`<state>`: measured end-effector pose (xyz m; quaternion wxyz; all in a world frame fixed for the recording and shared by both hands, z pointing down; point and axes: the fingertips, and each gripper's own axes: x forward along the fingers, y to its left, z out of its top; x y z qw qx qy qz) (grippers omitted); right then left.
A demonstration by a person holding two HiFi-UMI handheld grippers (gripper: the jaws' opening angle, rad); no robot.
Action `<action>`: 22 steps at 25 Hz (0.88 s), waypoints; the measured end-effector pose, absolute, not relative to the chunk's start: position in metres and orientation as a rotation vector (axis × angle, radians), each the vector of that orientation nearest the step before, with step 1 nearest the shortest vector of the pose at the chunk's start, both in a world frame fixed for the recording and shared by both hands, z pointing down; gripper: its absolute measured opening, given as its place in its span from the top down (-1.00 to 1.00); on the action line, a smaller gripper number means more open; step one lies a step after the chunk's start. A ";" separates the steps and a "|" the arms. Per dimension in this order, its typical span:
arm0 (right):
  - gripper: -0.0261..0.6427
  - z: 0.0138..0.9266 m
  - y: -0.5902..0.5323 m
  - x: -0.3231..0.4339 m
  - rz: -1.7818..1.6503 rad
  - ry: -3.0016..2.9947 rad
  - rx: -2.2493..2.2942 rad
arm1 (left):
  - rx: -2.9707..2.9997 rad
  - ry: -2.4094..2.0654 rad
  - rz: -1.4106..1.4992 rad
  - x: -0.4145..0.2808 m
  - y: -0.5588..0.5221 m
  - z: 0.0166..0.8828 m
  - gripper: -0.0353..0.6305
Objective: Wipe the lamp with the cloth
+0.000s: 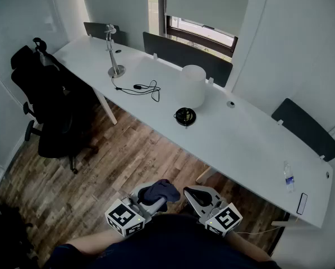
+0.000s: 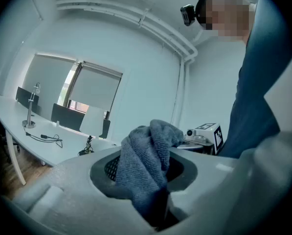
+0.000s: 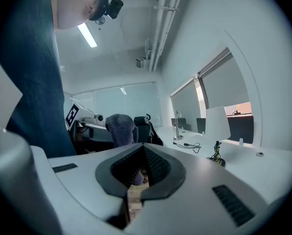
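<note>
Blue-grey terry cloth (image 1: pixel 160 190) sits bunched between the jaws of the left gripper (image 1: pixel 155 202), held low in front of the person's body and above the wooden floor (image 1: pixel 128 156). The left gripper view shows the cloth (image 2: pixel 146 160) rising in a folded lump out of the left gripper (image 2: pixel 153 182), whose jaws are clamped on its lower part. The right gripper (image 1: pixel 198 197) is held just beside the left one. In the right gripper view its jaws (image 3: pixel 138 173) are drawn together at the tips with nothing between them, and a strip of floor shows through the narrow slot behind the tips.

The lamp (image 1: pixel 193 86), with a white cylindrical shade, stands upright near the middle of the long white desk (image 1: pixel 251 133), well apart from both grippers. A black coil of cord (image 1: pixel 185 116) lies on the desk just in front of the lamp's base. To the left of the lamp on the desk lie a loose black cable (image 1: pixel 140 88) and a silver stand (image 1: pixel 114 55). A black office chair (image 1: pixel 49 105) stands at the desk's left end.
</note>
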<state>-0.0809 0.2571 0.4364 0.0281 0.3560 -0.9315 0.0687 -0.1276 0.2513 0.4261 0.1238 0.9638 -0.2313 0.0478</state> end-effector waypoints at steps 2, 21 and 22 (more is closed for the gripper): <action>0.89 0.437 0.256 -0.081 0.206 -2.877 1.095 | 2.810 -0.674 0.139 -0.127 0.251 0.427 0.50; 0.89 0.444 0.237 -0.074 0.253 -2.878 1.108 | 2.805 -0.688 0.134 -0.126 0.230 0.433 0.50; 0.89 0.445 0.231 -0.072 0.258 -2.880 1.107 | 2.808 -0.696 0.131 -0.124 0.223 0.433 0.50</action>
